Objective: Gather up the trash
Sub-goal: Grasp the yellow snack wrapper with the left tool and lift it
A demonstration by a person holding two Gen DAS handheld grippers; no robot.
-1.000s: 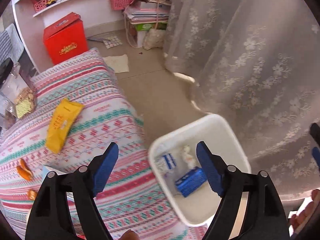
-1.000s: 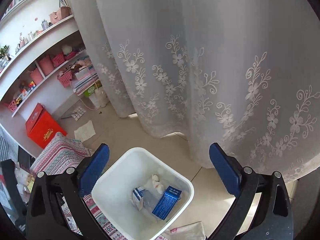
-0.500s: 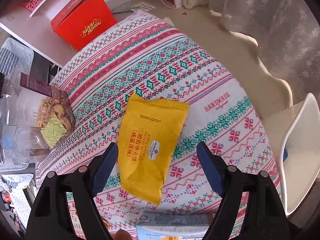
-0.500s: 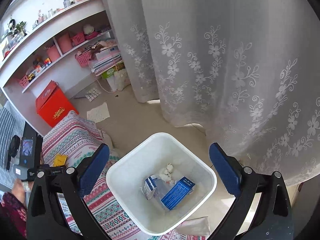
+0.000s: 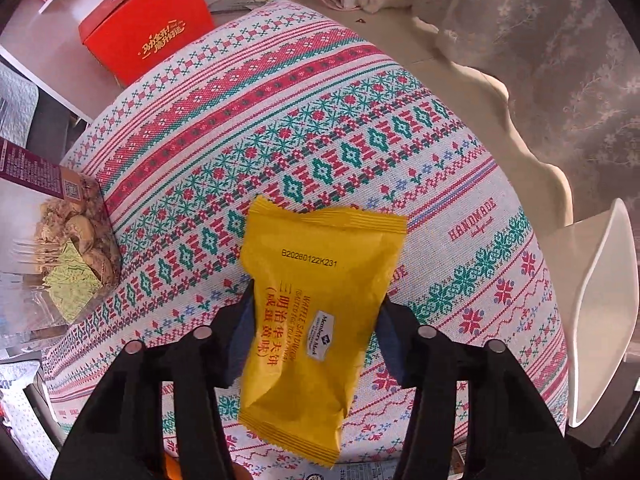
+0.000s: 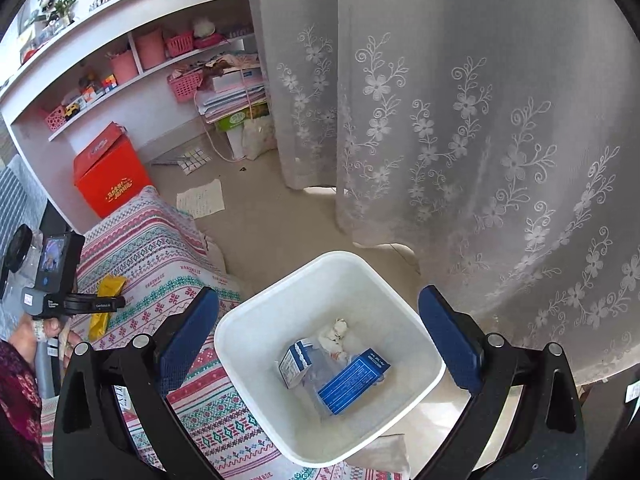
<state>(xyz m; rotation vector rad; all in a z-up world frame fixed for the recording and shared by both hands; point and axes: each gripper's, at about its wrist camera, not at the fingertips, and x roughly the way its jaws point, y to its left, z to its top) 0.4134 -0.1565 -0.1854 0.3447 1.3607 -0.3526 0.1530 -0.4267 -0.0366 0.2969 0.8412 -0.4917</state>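
— Where is the wrapper [image 5: 320, 312]?

— It lies on the patterned cloth [image 5: 320, 132], between the blue pads of the left gripper [image 5: 314, 334]. The jaws have just been closing and now sit against both its edges.

— Is it lifted?

— I cannot tell.

— And further right?

— The white bin [image 6: 332, 360] stands beside the cloth, holding a blue box [image 6: 352, 380] and a small carton [image 6: 294, 364]. The right gripper [image 6: 320, 340] hovers over it, jaws wide, holding nothing.

— What differs from half a second ago?

— Then the left jaws stood wide around the wrapper; now they have narrowed onto it, and the wrapper fills more of the view.
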